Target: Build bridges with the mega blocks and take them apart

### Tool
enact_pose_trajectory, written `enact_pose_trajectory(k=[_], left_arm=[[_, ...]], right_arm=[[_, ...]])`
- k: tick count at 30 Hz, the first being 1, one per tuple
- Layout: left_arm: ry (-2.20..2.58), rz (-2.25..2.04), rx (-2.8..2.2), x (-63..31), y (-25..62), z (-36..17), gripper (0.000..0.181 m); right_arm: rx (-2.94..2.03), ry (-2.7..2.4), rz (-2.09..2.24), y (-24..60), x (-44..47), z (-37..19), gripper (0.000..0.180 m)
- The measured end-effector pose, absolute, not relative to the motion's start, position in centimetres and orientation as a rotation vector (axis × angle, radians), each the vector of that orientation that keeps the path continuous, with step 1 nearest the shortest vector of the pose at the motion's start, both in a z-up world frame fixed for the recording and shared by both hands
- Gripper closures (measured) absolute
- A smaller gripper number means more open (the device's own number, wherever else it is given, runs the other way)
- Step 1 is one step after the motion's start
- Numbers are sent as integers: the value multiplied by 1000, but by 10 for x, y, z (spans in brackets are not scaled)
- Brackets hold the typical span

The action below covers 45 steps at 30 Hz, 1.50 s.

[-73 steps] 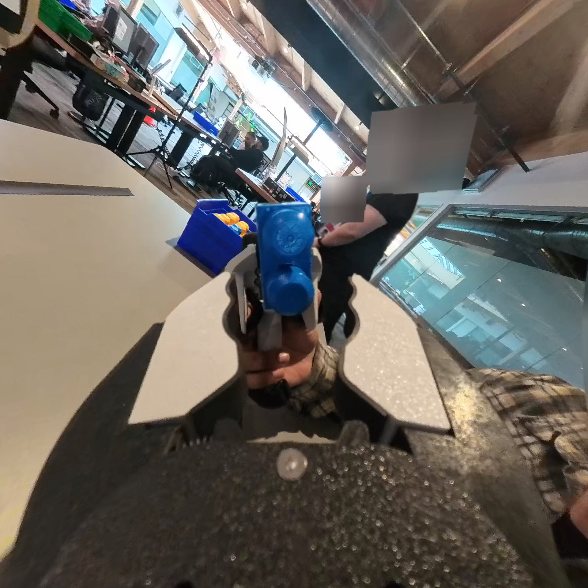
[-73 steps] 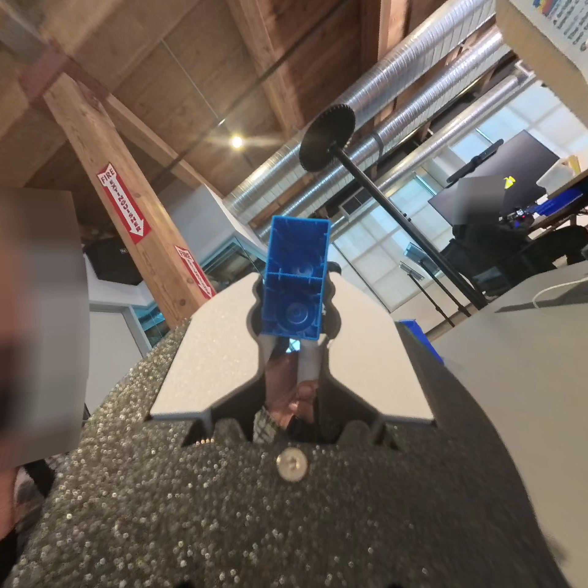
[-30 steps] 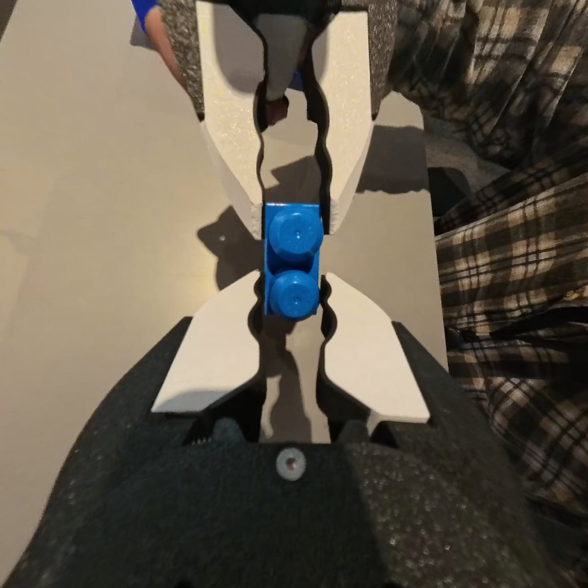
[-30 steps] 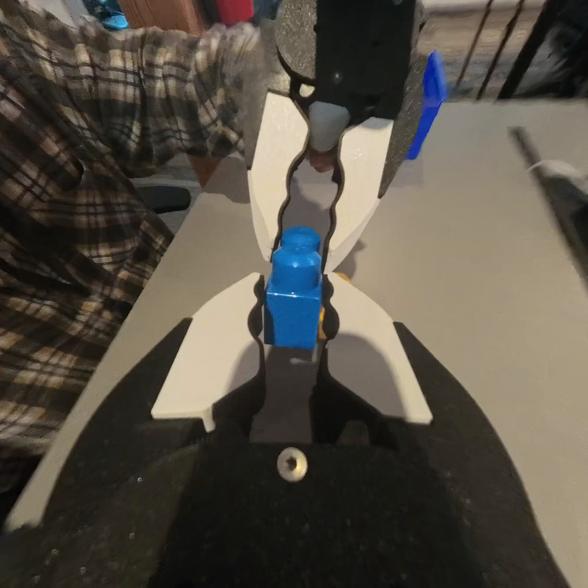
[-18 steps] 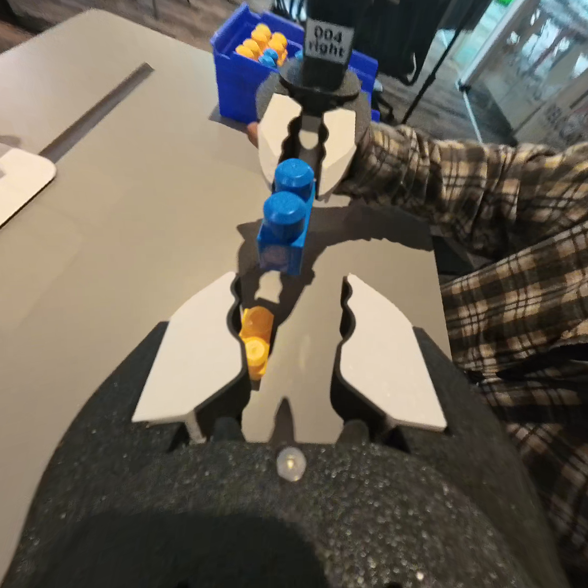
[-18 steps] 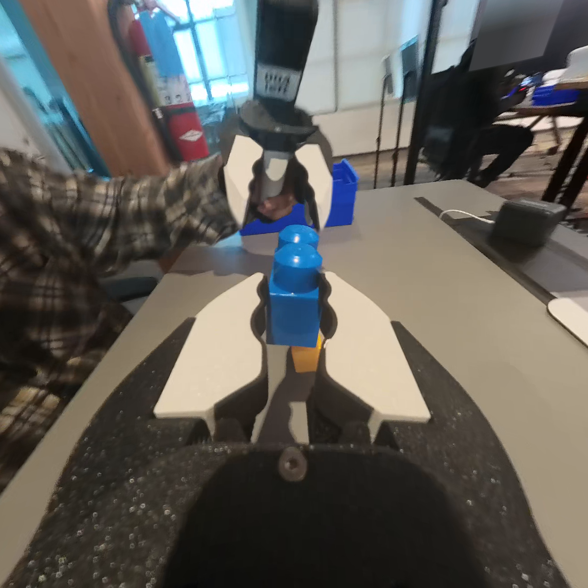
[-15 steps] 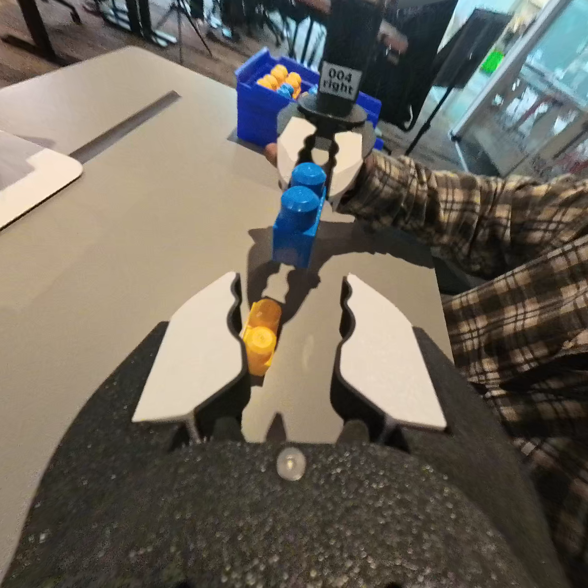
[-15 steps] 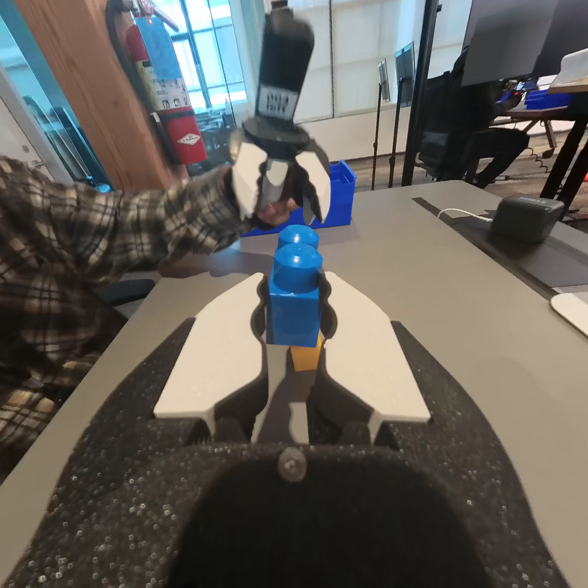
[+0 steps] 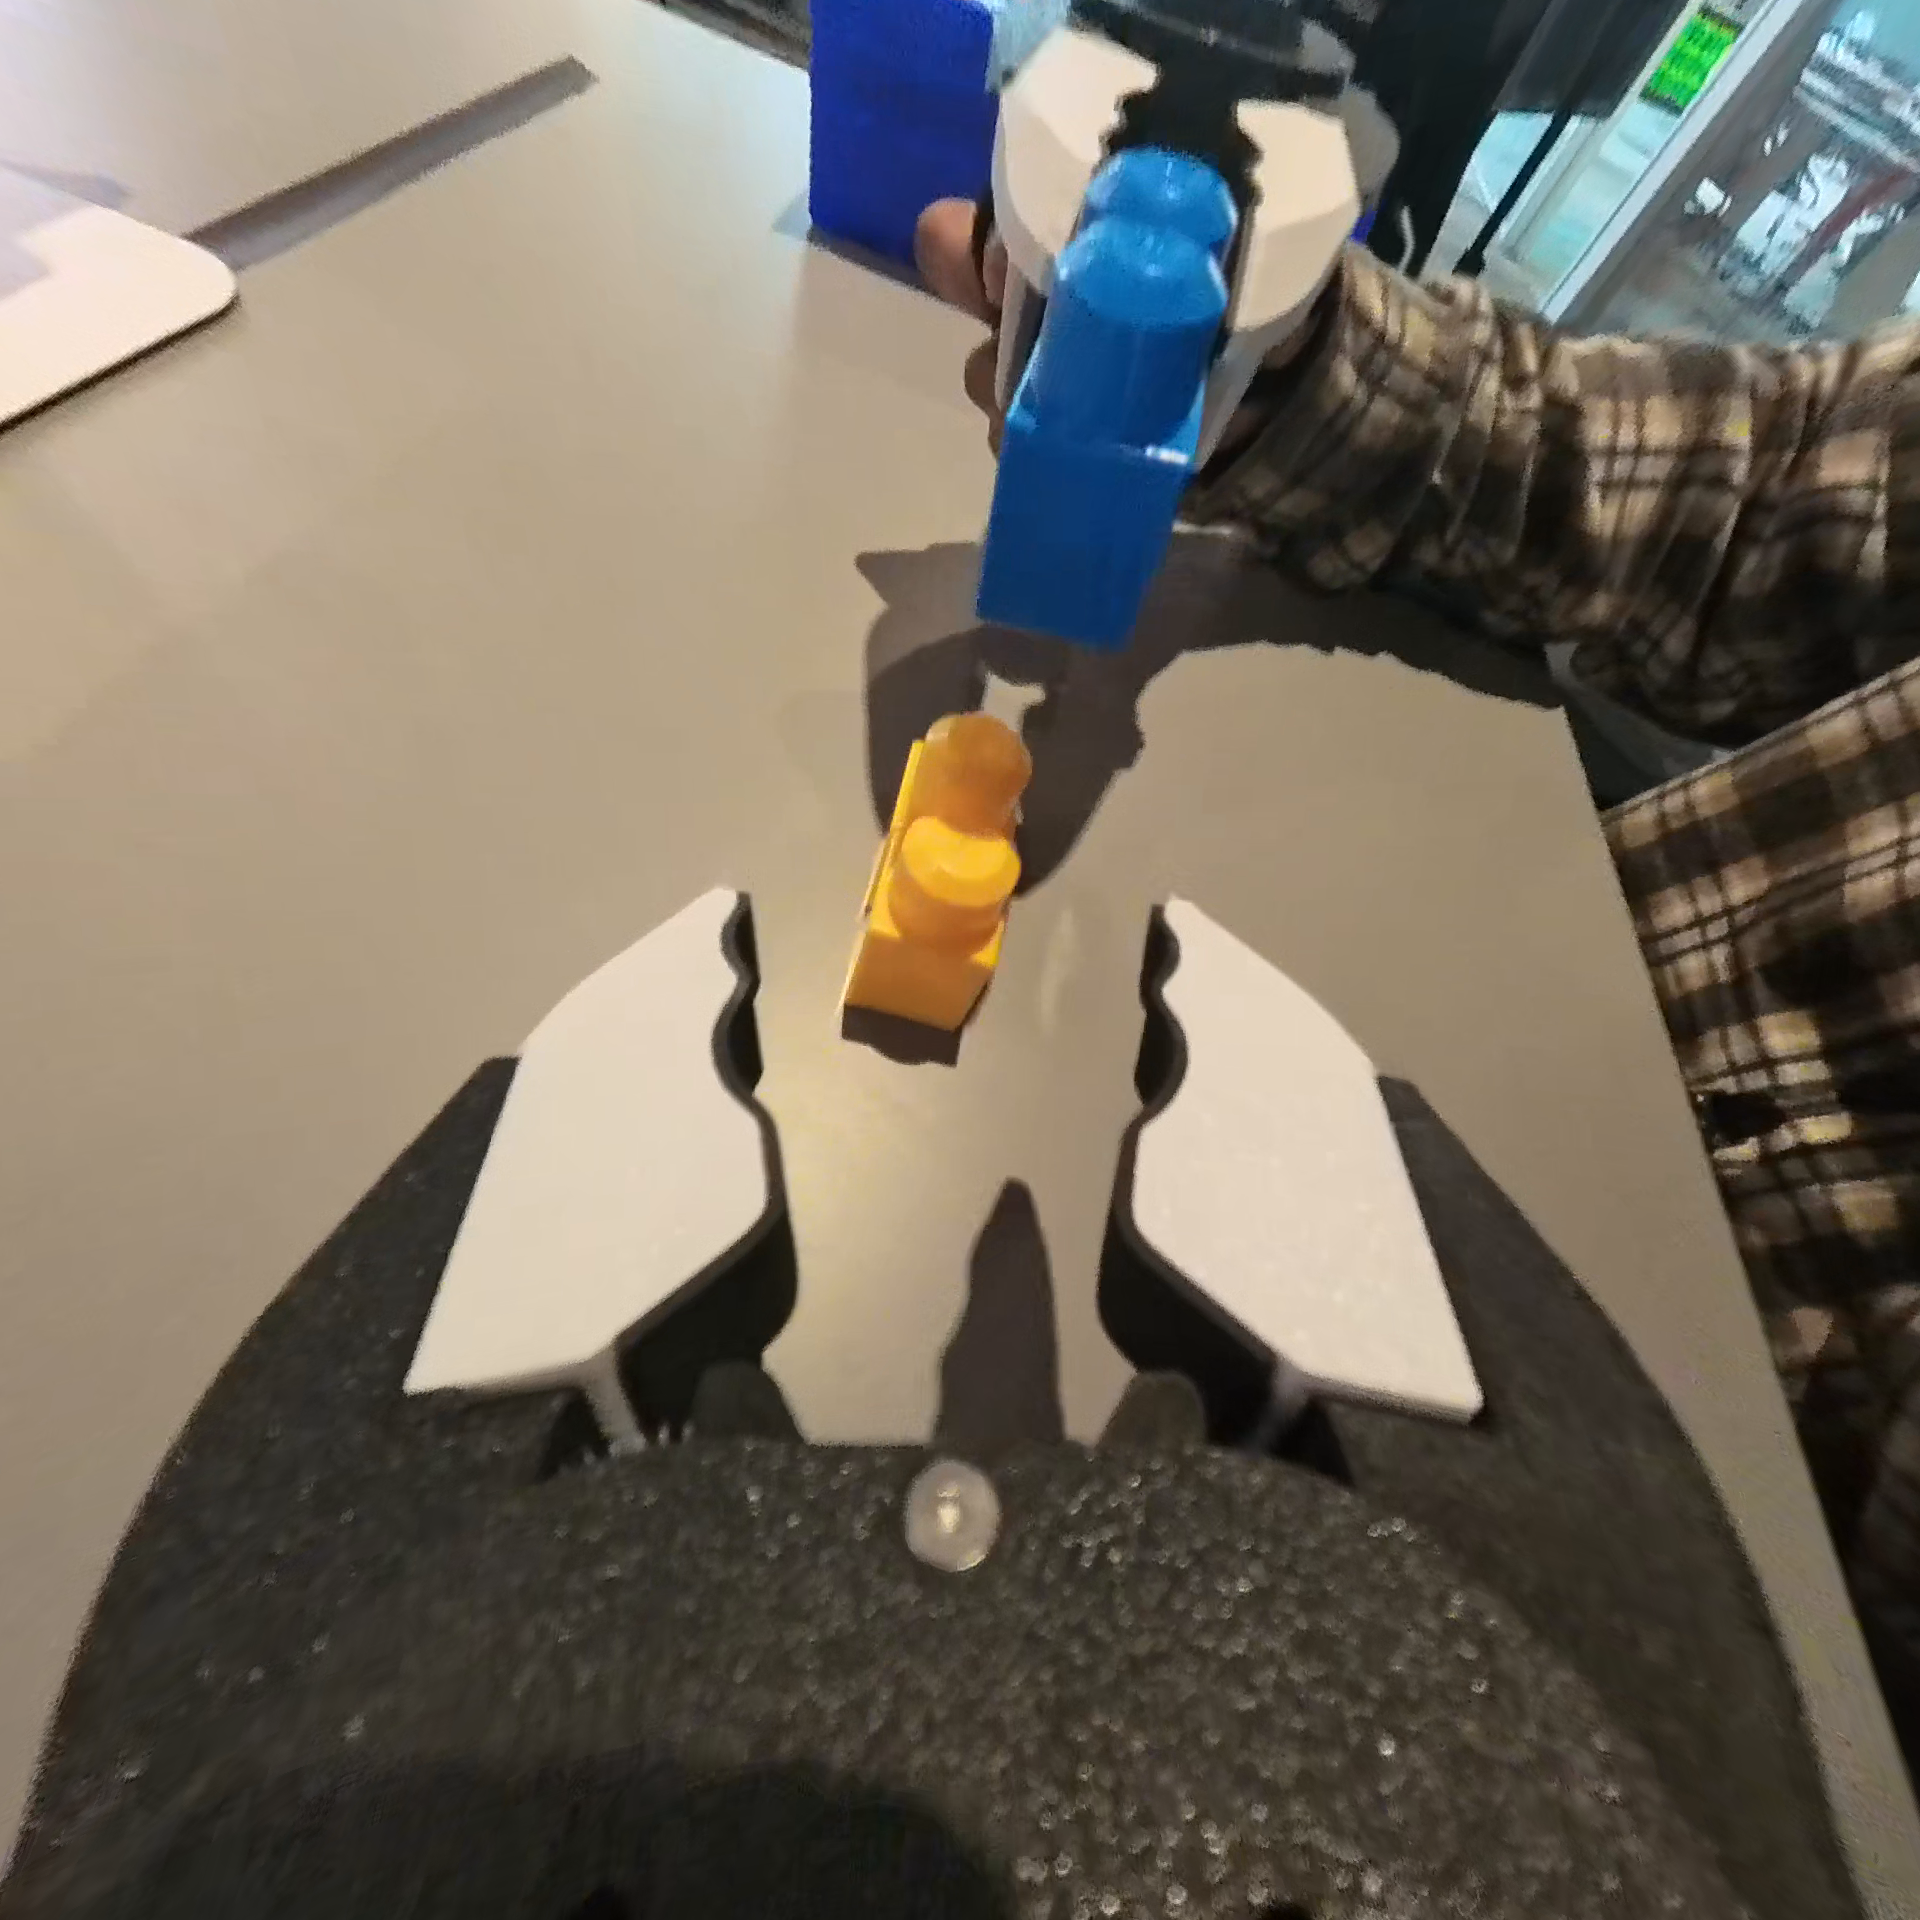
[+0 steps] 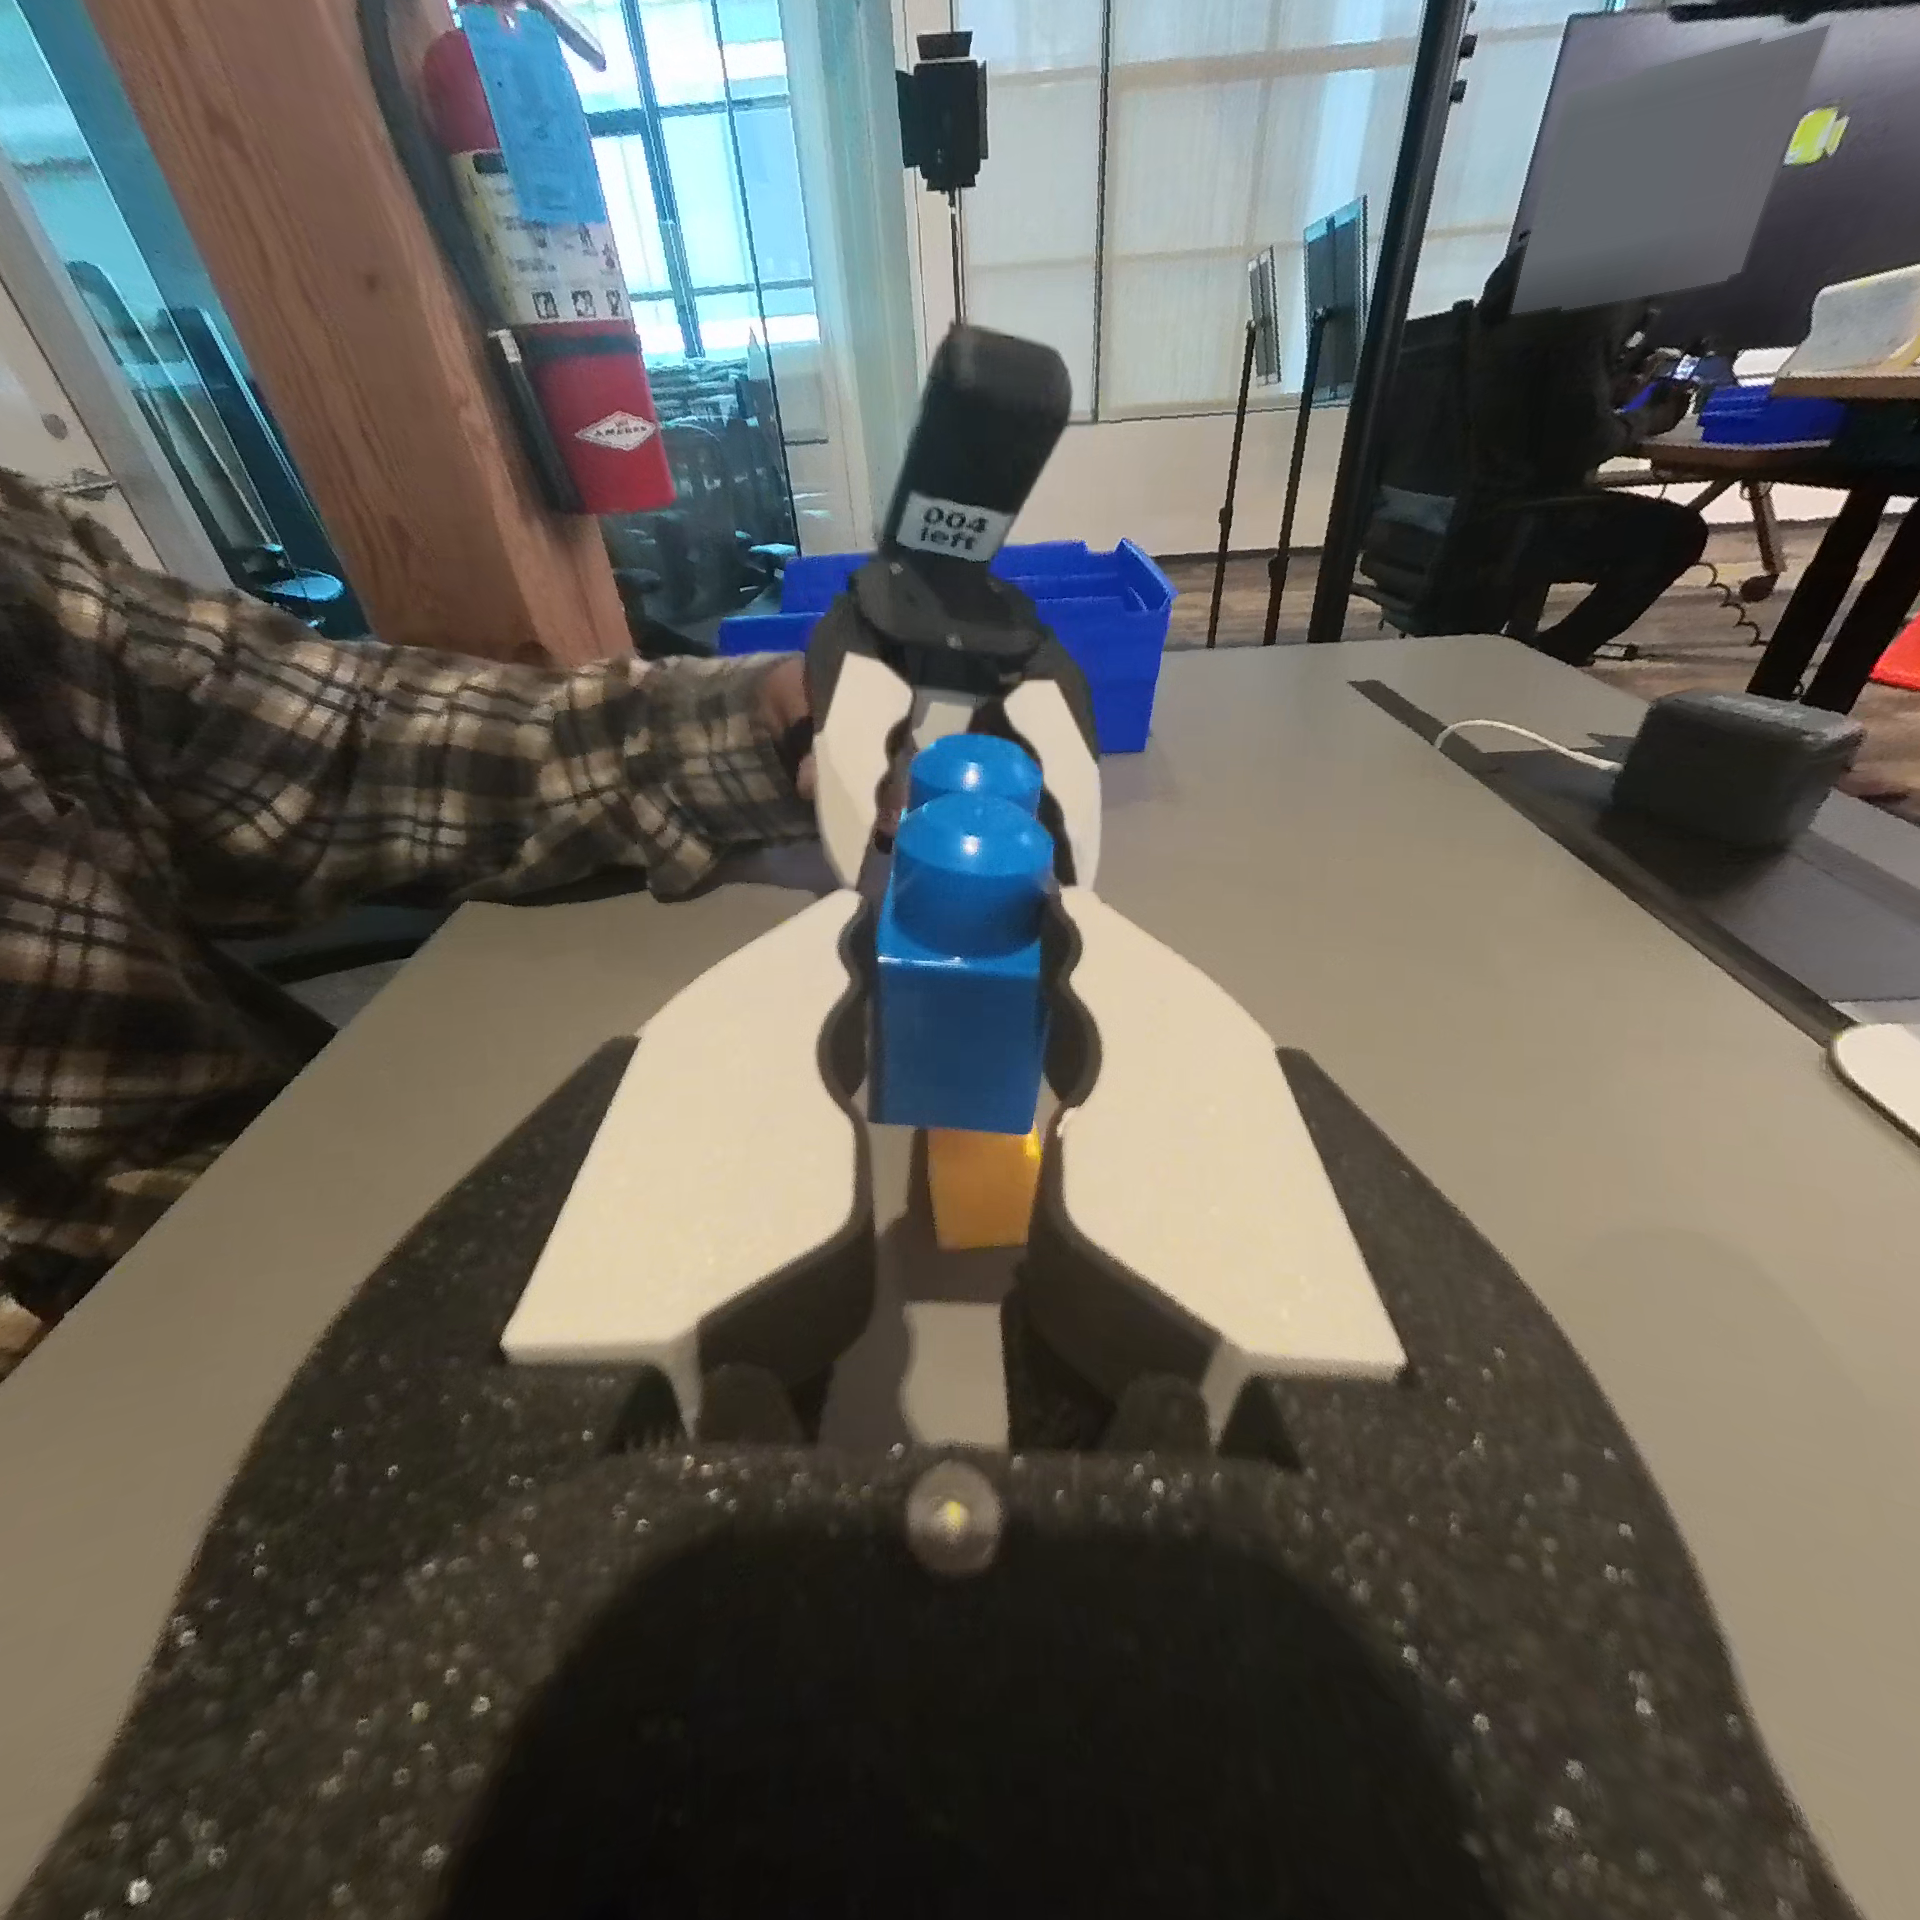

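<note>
On the left of the left wrist view, the grey table (image 9: 416,520) is bare apart from a pale pad (image 9: 94,312) at its far left edge, so there is free room on that side. At centre, my left gripper (image 9: 945,935) has let go of the blue block (image 9: 1101,447) it shared a second ago; its jaws now stand spread and empty on either side of the orange block (image 9: 935,914), which rests upright on the table without touching them. My right gripper (image 10: 961,997) keeps the blue block pinched, lifted clear above the orange one's far end. I judge the handover complete and the blue block ready to be pressed onto the orange studs. To the right, the table edge (image 9: 1621,883) runs near, with a plaid sleeve (image 9: 1558,436) beyond it; clearance there is tight. A blue bin (image 9: 894,135) stands behind.
</note>
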<state>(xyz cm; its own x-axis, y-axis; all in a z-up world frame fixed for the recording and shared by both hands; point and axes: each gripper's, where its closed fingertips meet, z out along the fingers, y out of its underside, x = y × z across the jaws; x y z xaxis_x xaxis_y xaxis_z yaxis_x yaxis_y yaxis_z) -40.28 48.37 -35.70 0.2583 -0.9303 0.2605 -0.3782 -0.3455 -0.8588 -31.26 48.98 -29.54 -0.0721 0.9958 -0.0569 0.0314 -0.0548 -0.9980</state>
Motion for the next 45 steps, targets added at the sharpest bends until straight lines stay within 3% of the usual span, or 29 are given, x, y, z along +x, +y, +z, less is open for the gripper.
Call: enact_pose_trajectory(k=[12, 23, 26, 45], left_arm=[[1340, -943, -1948, -377, 484, -403, 96], [1417, -897, -2028, -369, 481, -418, 122], [1439, -878, -2039, -369, 480, -422, 140], [1488, -808, -2019, -369, 482, -424, 142]], right_arm=[[-1163, -1302, 1263, 491, -335, -311, 149], [-1167, -1371, 1234, 489, -352, -330, 149], [-1179, -1403, 1217, 488, -354, -334, 150], [-1325, -1654, 1180, 494, -351, -351, 149]])
